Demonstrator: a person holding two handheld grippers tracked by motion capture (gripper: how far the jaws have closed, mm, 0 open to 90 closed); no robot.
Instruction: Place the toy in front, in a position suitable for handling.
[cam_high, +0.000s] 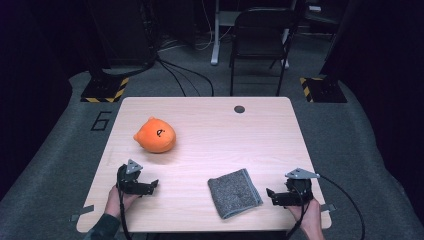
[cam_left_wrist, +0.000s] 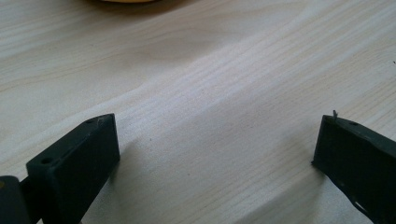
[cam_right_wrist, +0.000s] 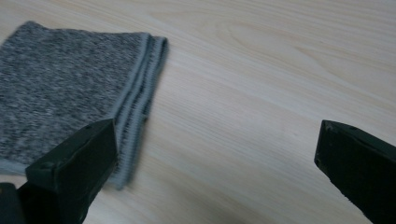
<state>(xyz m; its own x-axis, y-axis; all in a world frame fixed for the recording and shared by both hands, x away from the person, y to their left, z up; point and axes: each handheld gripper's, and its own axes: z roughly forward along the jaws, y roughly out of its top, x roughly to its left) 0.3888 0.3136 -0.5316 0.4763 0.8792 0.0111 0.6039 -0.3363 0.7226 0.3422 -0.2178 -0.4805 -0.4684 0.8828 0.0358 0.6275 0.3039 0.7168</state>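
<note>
Nearest the person's edge of the pale wood-grain table (cam_high: 280, 130), the left gripper (cam_high: 154, 184) and the right gripper (cam_high: 270, 194) rest low over the board, each held in a hand, well apart from one another. Both have their jaws spread wide with nothing between them. Between the two grippers lies the folded grey cloth (cam_high: 234, 192), close to the near edge and just beside the right gripper, with bare board on every other side of it.

The right gripper view brings out what the high view blurs: the cloth (cam_right_wrist: 65, 88) is a speckled, nubbly knit folded in layers, its ribbed hem stacked along one side, and one jaw seems to sit just at a corner of that hem, though whether it touches is hard to tell. The left gripper view shows plain grain under the open jaws and, at its top rim, a sliver of orange (cam_left_wrist: 126, 1).

Farther back on the left half sits the orange plush toy (cam_high: 155, 135), round and soft with two small ears, open board all around it. A dark round grommet (cam_high: 239, 109) marks the far edge; beyond stands a folding chair (cam_high: 262, 37).
</note>
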